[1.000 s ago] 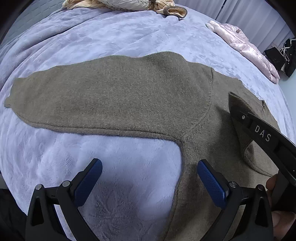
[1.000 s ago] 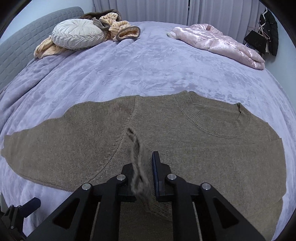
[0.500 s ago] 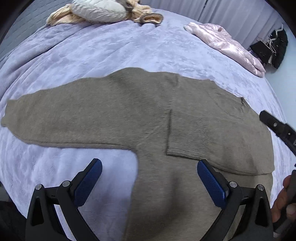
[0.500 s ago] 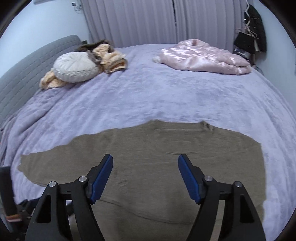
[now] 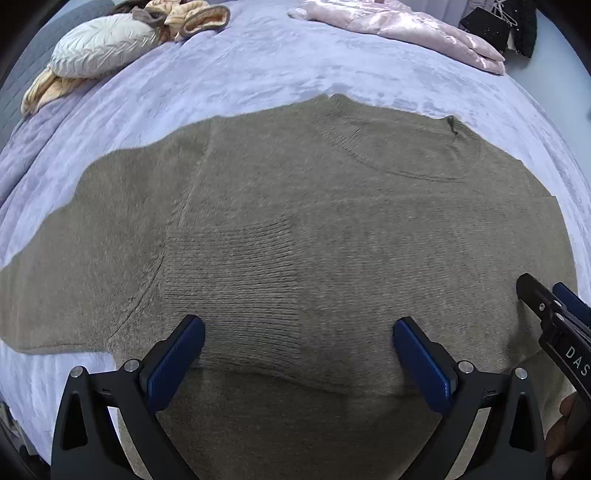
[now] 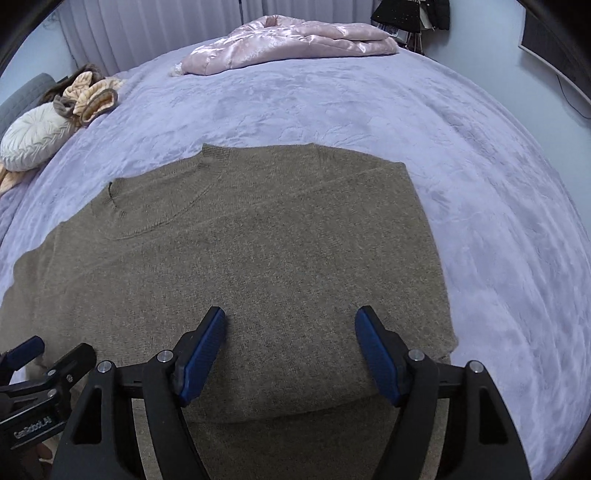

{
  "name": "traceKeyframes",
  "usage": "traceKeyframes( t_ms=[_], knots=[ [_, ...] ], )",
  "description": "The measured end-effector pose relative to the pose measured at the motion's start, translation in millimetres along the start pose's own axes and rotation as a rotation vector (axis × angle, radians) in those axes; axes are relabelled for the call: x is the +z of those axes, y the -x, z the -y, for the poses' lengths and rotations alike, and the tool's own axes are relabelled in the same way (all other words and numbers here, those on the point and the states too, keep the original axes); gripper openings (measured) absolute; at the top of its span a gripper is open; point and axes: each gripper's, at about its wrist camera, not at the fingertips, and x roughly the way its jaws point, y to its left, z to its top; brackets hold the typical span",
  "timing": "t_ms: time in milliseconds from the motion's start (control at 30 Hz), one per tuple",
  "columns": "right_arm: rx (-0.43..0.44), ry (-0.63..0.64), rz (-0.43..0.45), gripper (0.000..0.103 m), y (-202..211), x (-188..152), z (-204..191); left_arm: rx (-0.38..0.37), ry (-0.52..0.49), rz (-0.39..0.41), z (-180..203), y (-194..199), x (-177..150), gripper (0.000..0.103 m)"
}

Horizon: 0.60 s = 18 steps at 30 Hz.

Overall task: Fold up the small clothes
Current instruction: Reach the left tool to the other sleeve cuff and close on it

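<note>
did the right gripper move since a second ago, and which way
Yes. The right gripper let go of the sweater and swung toward its folded right edge; the collar, earlier ahead-right in its view, now sits left. Its fingers stand open.

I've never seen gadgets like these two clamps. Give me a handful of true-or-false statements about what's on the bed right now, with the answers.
1. The brown sweater lies spread on the lilac bedspread. True.
2. The right gripper is pinching a fold of the sweater. False: its blue pads stand apart with nothing between them.
3. A shiny pink garment lies at the far side of the bed. True.
4. The left gripper is clamped shut. False: its jaws are wide open above the sweater.
5. The round pale cushion sits on top of the sweater. False: it lies far off, beside a heap of peach-coloured clothes.
</note>
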Motion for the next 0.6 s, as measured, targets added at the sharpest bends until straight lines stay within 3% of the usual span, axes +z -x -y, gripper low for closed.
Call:
traceKeyframes(
  t_ms=[167, 333, 467, 600],
  knots=[
    [-0.025, 0.108, 0.038, 0.08, 1, -12, -41, 0.021, 0.027, 0.008, -16, 12, -6, 0.103],
    [-0.017, 0.198, 0.054, 0.08, 10, -20, -67, -0.002, 0.095, 0.041, -56, 39, -25, 0.103],
    [0.058, 0.134, 0.082, 0.08, 31, -22, -55, -0.017, 0.249, 0.072, -125, 57, -49, 0.103],
    [0.099, 0.167, 0.093, 0.08, 43, -29, -68, -0.001, 0.483, 0.116, -220, 70, -74, 0.103]
  ],
)
